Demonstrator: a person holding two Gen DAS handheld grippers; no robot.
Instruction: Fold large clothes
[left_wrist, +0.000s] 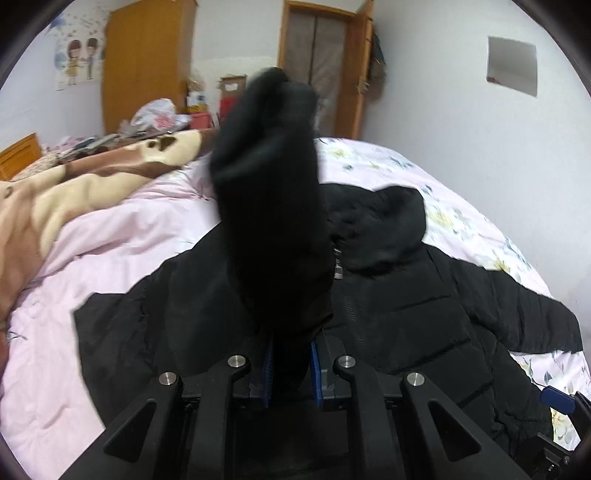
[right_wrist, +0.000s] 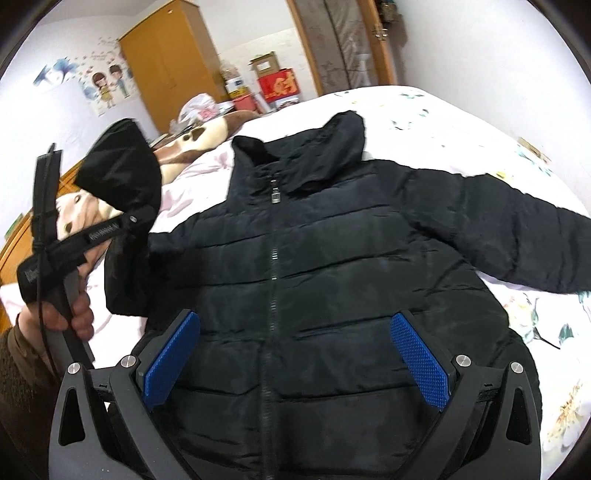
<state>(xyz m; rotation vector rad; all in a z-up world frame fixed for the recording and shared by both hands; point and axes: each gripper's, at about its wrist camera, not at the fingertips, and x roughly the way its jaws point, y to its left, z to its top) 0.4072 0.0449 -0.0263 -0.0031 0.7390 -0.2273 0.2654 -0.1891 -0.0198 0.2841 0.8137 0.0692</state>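
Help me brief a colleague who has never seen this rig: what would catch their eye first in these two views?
First, the black puffer jacket spread front-up and zipped on the pale floral bed, filling the middle of both views. Next, its sleeve, lifted off the bed and clamped in the left hand-held gripper, looming dark and blurred before the left camera. Last, the right hand-held gripper hovers wide open over the jacket's lower front, blue pads empty.
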